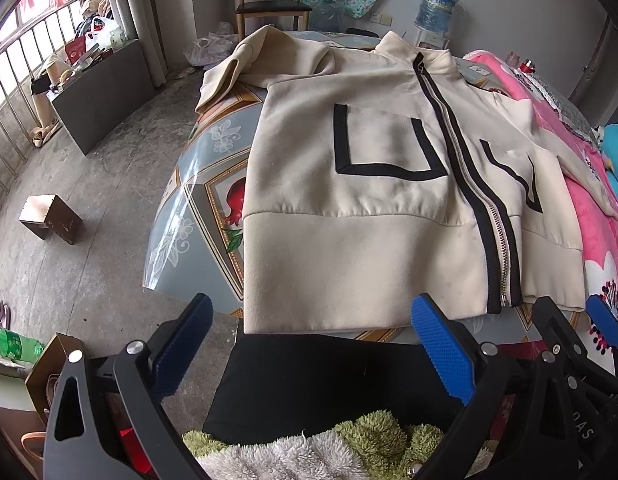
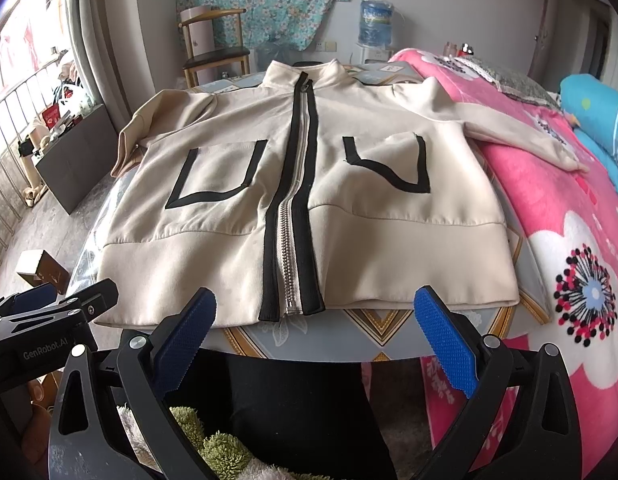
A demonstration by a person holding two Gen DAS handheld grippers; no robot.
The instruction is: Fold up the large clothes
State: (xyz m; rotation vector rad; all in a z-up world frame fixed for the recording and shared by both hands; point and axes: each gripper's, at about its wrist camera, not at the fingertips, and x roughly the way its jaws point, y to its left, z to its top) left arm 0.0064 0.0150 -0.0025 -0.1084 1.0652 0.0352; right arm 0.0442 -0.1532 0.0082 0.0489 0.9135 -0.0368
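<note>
A cream zip-up jacket [image 1: 349, 184] [image 2: 309, 200] with black trim lies flat, front up, on a round patterned table [image 1: 205, 184] [image 2: 373, 332]. Its zip is closed, one sleeve hangs off the table's far left and the other rests on the pink bed. My left gripper [image 1: 321, 344] hovers open just short of the jacket's hem, left of the zip. My right gripper [image 2: 325, 340] is open too, near the hem below the zip. Neither touches the cloth. The right gripper shows at the left wrist view's right edge [image 1: 581, 340].
A pink flowered blanket [image 2: 569, 240] covers the bed right of the table. A wooden chair [image 2: 213, 52] and a water bottle [image 2: 375, 22] stand behind it. On the floor at left lie a cardboard box [image 1: 51, 218] and a dark cabinet [image 1: 105, 92]. A person's black trousers [image 1: 325, 380] are below the grippers.
</note>
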